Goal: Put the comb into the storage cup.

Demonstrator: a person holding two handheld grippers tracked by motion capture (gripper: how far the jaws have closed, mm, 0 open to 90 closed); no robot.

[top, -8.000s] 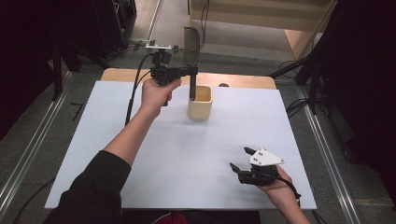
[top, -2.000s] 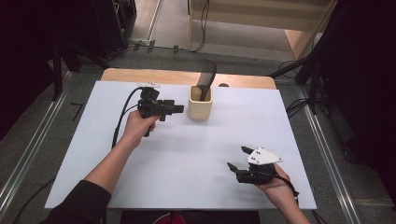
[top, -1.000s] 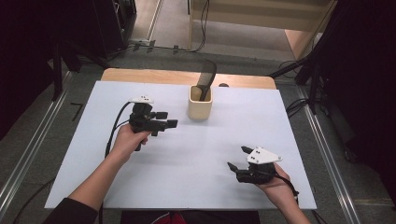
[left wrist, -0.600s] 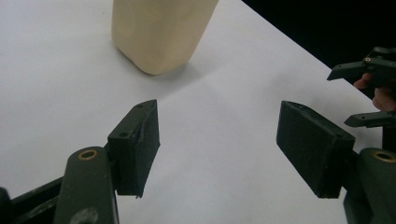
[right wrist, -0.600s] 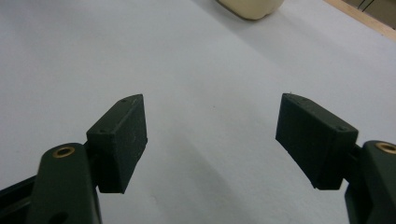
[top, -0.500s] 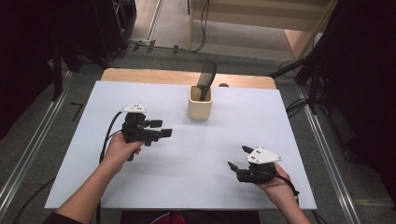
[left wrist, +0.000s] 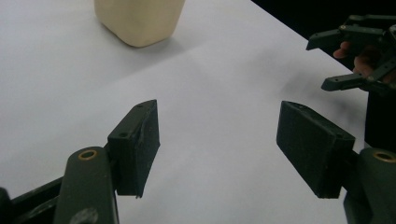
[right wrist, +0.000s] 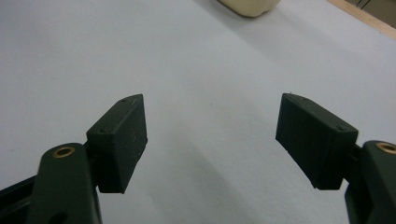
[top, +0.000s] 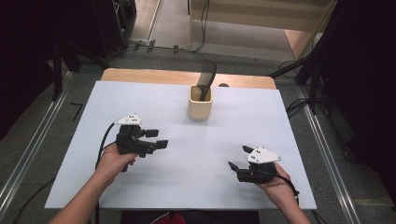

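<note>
Item: left hand-held gripper, jaws apart and empty; had withdrawn from the beige cup toward seven o'clock on the table. Black spatula stood in the cup; placement judged complete. Right hand-held gripper unmoved, jaws apart, empty.

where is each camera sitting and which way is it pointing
High view: above the person's side, looking forward and down on the white table; both forearms, left gripper and right gripper show.
Left gripper view: rides the left gripper, looking between its open jaws across the table to the beige cup; the right gripper shows farther off.
Right gripper view: rides the right gripper, looking over the table between its open jaws.
Shared: all three show the beige cup, which holds a black spatula.
</note>
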